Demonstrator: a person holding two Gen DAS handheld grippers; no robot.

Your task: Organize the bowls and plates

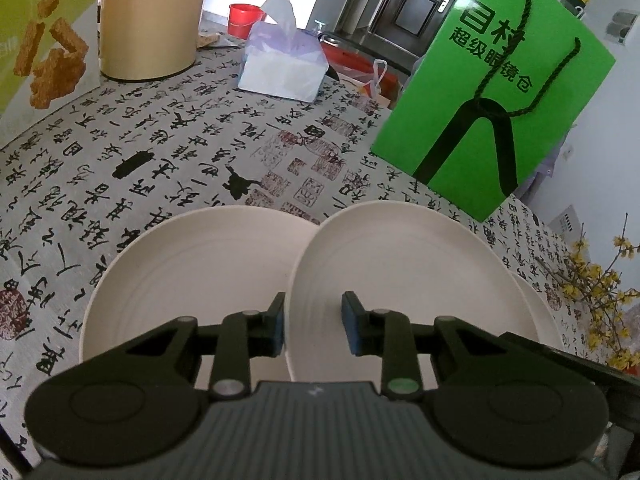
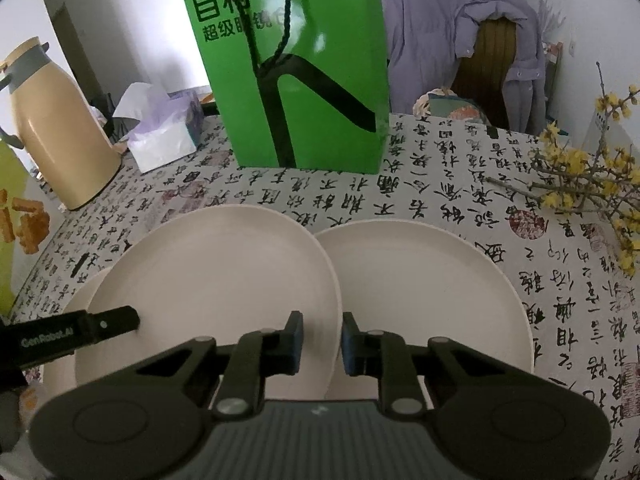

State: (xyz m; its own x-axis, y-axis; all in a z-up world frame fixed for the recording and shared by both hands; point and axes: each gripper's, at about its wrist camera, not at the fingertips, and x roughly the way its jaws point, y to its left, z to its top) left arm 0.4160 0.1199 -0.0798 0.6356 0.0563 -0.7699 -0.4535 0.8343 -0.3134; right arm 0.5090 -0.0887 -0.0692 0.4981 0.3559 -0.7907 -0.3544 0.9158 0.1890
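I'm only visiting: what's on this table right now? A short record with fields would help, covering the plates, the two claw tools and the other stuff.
surface: calligraphy-print tablecloth
plates: three round cream plates in a row
middle cream plate: overlaps the left cream plate and the right cream plate
left gripper: straddles the middle plate's left rim, seemingly clamped
right gripper: closed on its right rim
behind: green paper bag, tan thermos jug, tissue pack, yellow flower branches

Overlapping the left plate (image 1: 180, 272), with the middle plate (image 1: 400, 264) covering its right rim. Peeking out behind the middle plate, a third plate (image 1: 536, 300). Running off the top edge, the green bag (image 2: 296, 80) and thermos (image 1: 148, 20).
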